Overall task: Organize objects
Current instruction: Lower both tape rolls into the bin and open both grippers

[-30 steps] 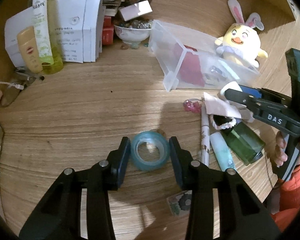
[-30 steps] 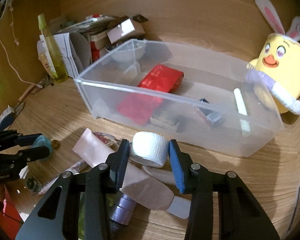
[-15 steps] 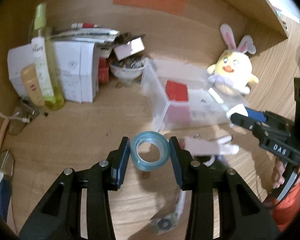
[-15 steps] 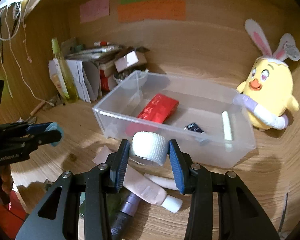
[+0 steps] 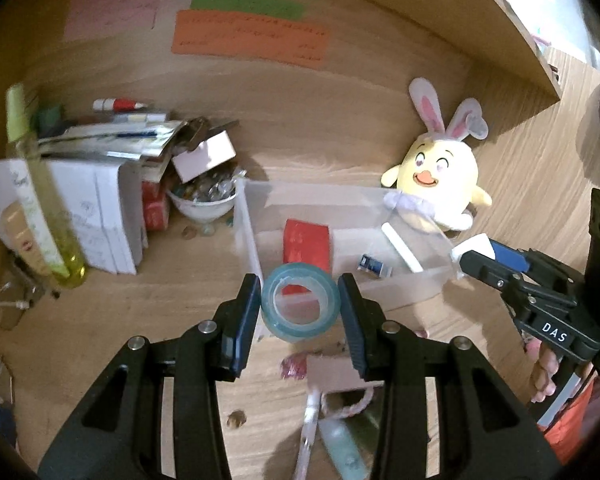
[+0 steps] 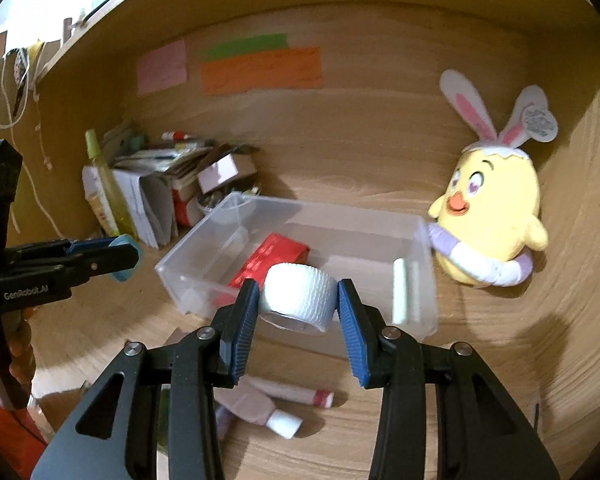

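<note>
Wooden desk (image 5: 100, 320), cluttered; wood back wall (image 6: 380, 120) bearing coloured notes (image 5: 248, 36).

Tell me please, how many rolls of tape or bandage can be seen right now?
2. The blue tape roll is clamped in the left gripper; the white bandage roll is clamped in the right gripper. Others may hide in the clutter.

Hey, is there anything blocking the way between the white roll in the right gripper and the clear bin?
Nothing visible. The right gripper holds the white roll above the near wall of the clear bin, whose top is open.
</note>
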`<action>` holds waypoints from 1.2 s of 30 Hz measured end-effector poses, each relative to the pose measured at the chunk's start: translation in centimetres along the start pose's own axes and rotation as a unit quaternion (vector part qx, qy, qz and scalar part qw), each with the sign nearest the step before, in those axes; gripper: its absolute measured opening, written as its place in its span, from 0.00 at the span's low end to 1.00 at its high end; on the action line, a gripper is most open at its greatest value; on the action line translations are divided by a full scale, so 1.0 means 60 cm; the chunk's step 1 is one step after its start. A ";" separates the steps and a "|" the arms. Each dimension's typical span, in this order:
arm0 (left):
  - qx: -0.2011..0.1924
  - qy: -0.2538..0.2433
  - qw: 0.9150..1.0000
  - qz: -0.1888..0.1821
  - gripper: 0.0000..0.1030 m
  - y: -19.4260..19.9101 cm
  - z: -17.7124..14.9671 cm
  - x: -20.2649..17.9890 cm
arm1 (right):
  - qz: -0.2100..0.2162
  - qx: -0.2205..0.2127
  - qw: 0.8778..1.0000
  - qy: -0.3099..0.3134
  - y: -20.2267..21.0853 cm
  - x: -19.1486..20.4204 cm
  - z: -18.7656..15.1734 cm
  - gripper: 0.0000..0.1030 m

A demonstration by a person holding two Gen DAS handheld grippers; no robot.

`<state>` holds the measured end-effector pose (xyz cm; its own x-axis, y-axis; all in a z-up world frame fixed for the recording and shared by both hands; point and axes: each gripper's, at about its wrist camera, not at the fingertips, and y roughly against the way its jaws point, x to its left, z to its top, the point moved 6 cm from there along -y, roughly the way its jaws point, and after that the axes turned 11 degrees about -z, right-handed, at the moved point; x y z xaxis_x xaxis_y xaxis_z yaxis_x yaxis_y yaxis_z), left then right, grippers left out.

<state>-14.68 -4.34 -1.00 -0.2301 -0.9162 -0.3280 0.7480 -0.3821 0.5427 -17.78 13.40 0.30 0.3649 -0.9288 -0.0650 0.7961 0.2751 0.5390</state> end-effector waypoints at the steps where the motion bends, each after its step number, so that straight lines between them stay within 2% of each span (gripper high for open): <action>1: -0.001 -0.001 1.000 0.001 0.38 -0.003 0.006 -0.002 | -0.003 -0.004 1.000 -0.002 0.000 -0.007 0.005 0.36; 10: 0.000 -0.009 1.000 0.005 0.38 -0.042 0.040 -0.009 | -0.024 -0.007 1.000 -0.019 -0.027 -0.052 0.036 0.36; 26: 0.094 -0.005 0.995 0.014 0.38 -0.170 0.020 0.014 | -0.027 0.071 0.997 -0.017 -0.146 -0.060 0.001 0.36; 36: 0.113 -0.045 0.992 0.040 0.38 -0.210 0.014 -0.001 | -0.023 0.094 0.995 -0.010 -0.172 -0.055 -0.011 0.36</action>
<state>-24.62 0.44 -7.16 -0.2386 -0.9476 -0.2122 0.6102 -0.3163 0.7264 -26.89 13.78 -5.62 0.3181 -0.9449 -0.0776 0.7073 0.1820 0.6831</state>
